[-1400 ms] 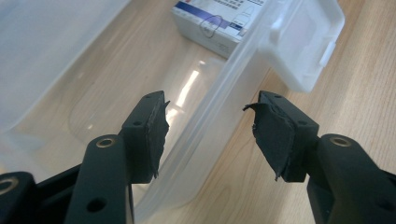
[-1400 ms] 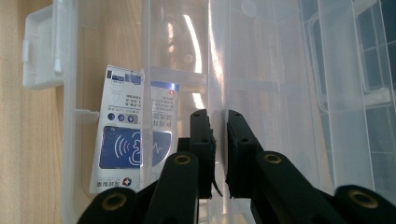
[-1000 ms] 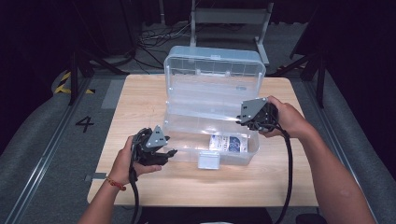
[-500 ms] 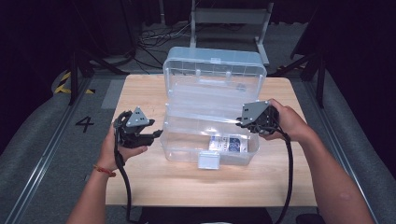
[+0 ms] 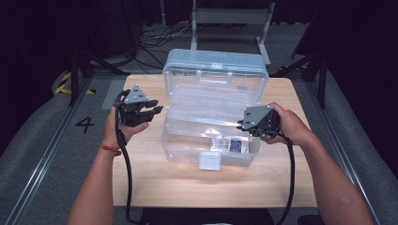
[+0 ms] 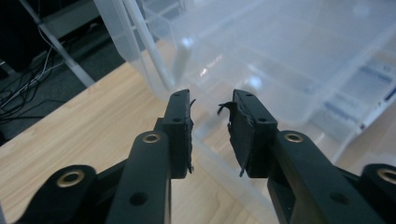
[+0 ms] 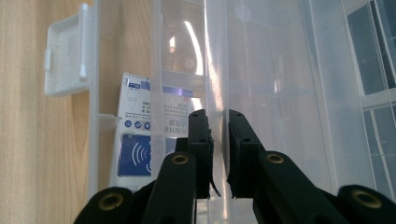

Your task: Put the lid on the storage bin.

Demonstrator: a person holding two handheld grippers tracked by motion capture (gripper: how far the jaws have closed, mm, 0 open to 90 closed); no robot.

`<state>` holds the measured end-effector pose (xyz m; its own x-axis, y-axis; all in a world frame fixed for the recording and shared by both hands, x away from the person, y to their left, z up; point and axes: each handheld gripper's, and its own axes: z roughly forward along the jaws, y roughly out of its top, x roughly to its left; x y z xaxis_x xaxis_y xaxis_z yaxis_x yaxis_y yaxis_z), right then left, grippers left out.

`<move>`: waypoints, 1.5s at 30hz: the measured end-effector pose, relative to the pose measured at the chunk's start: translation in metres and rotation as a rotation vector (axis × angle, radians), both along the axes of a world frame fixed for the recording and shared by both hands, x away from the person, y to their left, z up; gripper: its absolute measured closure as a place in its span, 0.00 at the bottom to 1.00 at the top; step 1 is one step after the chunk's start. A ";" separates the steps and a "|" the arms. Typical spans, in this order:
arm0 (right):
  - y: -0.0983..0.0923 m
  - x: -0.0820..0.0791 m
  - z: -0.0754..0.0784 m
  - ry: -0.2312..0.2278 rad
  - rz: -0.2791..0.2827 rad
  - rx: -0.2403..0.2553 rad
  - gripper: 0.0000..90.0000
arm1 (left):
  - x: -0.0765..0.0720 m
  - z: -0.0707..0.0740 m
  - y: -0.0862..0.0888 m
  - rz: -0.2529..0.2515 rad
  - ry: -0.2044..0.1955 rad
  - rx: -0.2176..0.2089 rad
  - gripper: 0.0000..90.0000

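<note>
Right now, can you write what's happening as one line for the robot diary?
left gripper: open, beside box | right gripper: shut on tray edge | clear box: lid up | card: inside | table: wood

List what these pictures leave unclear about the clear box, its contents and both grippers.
- Printed packet in the clear box: text too small in the high view, blurred behind the plastic in the right gripper view.
- Right gripper: whether it clamps the thin tray wall or merely straddles it.
- Left gripper: box behind it is out of focus.
</note>
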<state>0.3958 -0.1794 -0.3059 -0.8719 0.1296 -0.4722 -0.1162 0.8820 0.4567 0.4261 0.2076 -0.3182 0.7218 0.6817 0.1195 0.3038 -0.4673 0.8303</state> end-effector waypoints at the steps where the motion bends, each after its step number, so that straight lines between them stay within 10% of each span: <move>1: 0.000 -0.001 -0.001 -0.006 -0.001 0.007 0.91 | 0.003 0.002 0.000 0.004 -0.007 -0.022 0.81; 10: -0.004 -0.005 -0.006 -0.002 -0.003 0.044 0.91 | 0.015 0.009 -0.008 -0.017 -0.029 -0.082 0.99; 37: -0.009 -0.031 -0.028 -0.084 -0.013 0.075 0.87 | 0.008 0.005 -0.015 -0.014 -0.046 -0.087 1.00; 45: -0.036 -0.036 -0.030 -0.010 -0.051 0.169 0.86 | -0.002 -0.001 -0.014 -0.036 -0.040 -0.069 1.00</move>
